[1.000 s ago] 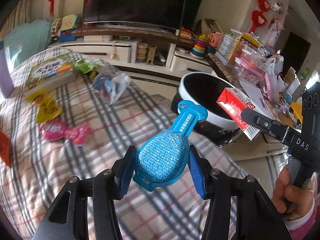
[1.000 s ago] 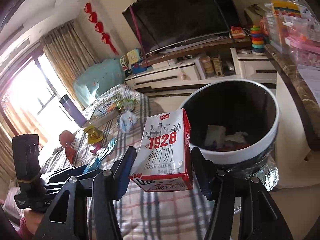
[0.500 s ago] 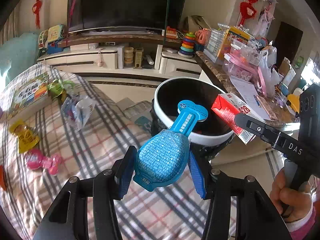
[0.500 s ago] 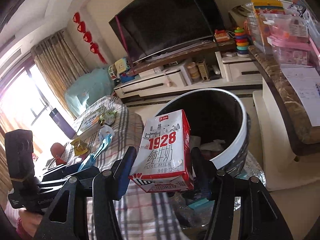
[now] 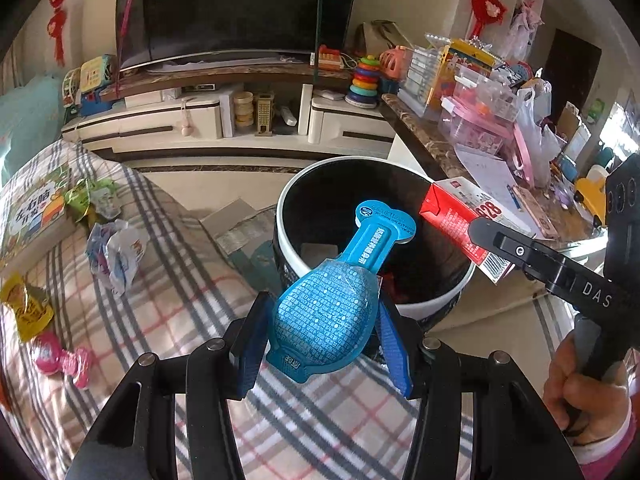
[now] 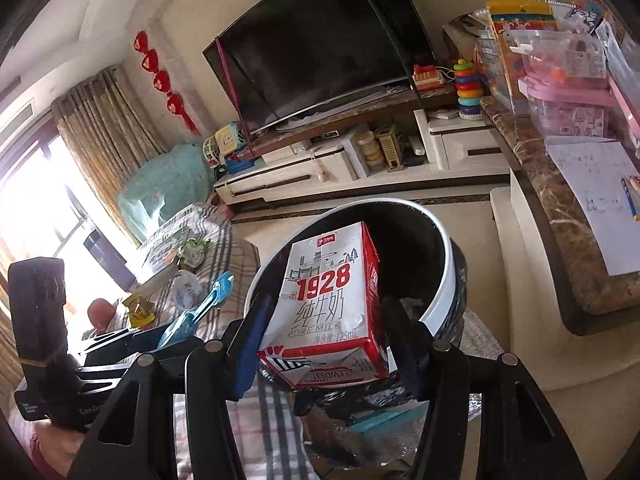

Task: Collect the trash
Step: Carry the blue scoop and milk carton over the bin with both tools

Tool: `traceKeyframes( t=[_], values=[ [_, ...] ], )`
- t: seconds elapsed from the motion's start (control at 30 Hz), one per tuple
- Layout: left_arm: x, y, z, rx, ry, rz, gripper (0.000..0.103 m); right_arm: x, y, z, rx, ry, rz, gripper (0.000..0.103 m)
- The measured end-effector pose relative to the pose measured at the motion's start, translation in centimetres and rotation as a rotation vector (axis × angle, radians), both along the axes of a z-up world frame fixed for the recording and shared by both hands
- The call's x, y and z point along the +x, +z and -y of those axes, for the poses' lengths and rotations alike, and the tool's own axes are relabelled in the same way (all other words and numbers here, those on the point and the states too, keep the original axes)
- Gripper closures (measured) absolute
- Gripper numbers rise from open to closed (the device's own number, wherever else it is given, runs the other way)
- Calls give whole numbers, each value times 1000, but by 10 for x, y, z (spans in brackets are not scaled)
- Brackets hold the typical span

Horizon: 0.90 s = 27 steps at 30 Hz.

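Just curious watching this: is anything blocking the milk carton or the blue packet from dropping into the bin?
Nothing visible does. The milk carton and the blue packet are held in front of the bin's open mouth, which has no lid.

Two tools are out, the left tool and the right tool, and each carries one item: one blue packet and one milk carton. There is one bin beside the bed. On the bed's plaid cover lie four loose wrappers: one yellow wrapper, one pink wrapper, one white and blue wrapper and one green wrapper, plus one book. One television stands on the far cabinet, with one ring-stacking toy close by.
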<state>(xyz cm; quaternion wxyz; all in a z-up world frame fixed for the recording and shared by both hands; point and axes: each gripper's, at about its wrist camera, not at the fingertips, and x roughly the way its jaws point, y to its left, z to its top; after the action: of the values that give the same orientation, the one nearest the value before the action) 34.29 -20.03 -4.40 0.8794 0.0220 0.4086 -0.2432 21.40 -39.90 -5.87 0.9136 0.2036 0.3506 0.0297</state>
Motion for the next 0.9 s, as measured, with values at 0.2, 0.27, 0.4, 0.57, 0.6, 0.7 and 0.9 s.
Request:
traceKeyframes(
  t=[0.2, 0.27, 0.4, 0.57, 0.6, 0.7, 0.9],
  values=[
    [15, -1, 8, 25, -5, 4, 53, 8, -2, 3, -24, -3, -10, 46],
    [20, -2, 11, 32, -4, 0, 53, 12, -3, 4, -28, -2, -14, 46],
    [29, -6, 18, 45, -12, -7, 53, 18, -5, 5, -37, -3, -19, 46],
    [43, -9, 26, 62, -19, -10, 53, 25, -10, 5, -57, 0, -34, 46],
    [46, -9, 28, 65, -20, -10, 53, 27, -11, 6, -61, 0, -38, 46],
    [55, -11, 34, 74, -24, -10, 53, 32, -14, 8, -71, -1, -48, 46],
    [68, -15, 45, 93, -36, -13, 53, 40, -16, 12, -80, -4, -62, 46]
  ],
)
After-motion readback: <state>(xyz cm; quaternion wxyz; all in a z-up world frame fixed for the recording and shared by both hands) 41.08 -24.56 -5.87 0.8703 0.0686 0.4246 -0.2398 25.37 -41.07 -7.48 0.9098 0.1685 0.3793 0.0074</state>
